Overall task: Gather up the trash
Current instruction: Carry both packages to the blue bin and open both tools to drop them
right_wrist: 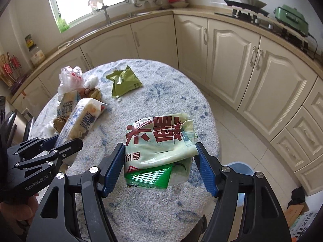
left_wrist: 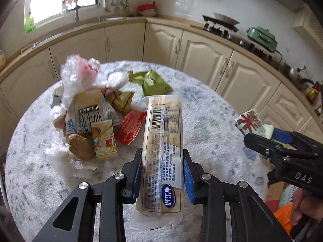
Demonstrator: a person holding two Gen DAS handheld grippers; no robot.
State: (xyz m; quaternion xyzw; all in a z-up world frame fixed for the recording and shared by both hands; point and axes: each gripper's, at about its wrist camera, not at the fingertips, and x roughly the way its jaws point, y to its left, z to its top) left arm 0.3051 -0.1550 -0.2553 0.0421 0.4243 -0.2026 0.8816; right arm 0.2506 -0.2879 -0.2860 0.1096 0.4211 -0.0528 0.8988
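Note:
My left gripper is shut on a long beige snack packet with a barcode, held above the round table. My right gripper is shut on a pale green bag with red characters; a green wrapper hangs under it. Each gripper also shows in the other view, with the right gripper at the right edge and the left gripper at lower left. A pile of trash lies on the table's left: a milk carton, a red wrapper, a clear plastic bag and a small yellow sachet. A green pouch lies farther back.
Cream kitchen cabinets and a counter curve round behind and to the right of the table. A stove and a green appliance stand on the counter. A pale blue bin sits on the tiled floor by the table's right edge, and cardboard boxes lie beyond it.

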